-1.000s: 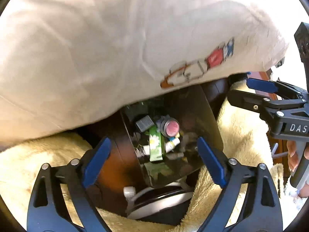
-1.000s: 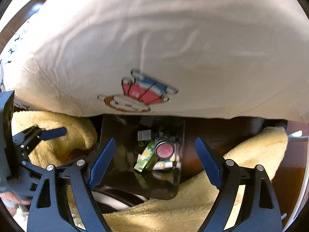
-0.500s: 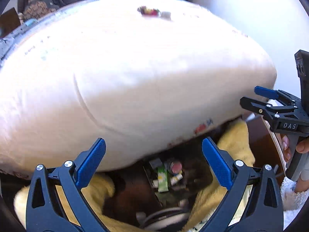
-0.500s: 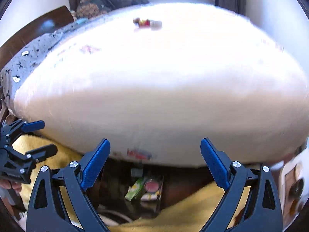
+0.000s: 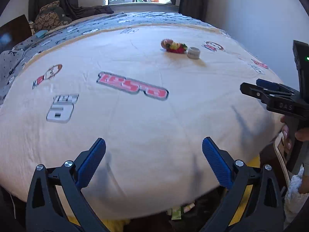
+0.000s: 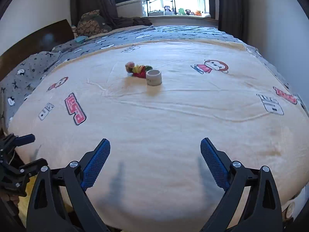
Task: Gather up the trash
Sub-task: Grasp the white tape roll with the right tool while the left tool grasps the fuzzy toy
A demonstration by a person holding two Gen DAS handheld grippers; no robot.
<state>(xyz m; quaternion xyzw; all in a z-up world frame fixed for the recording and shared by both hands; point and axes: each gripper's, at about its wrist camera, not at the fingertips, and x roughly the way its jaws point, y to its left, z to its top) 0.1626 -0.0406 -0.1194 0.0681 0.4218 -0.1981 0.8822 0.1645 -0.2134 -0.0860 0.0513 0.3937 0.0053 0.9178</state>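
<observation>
A crumpled red, yellow and green wrapper [image 5: 173, 46] and a small white cup [image 5: 193, 52] lie together far out on the cream bedsheet [image 5: 135, 116]; they also show in the right wrist view, wrapper [image 6: 138, 70] and cup [image 6: 153, 77]. My left gripper [image 5: 154, 157] is open and empty over the near edge of the bed. My right gripper [image 6: 155, 157] is open and empty too, and appears at the right of the left wrist view [image 5: 256, 88]. Some trash [image 5: 177, 212] shows below the bed edge.
A grey patterned blanket [image 6: 38, 63] covers the far and left part of the bed. A dark headboard [image 6: 36, 38] stands at left. A window with a sill of small toys [image 6: 181, 10] is at the back. A wall [image 5: 260, 19] runs along the right.
Both grippers have lifted from the trash bin below the bed edge to above the bed. The bin has dropped out of view and the bed top with wrapper and cup came into sight.
</observation>
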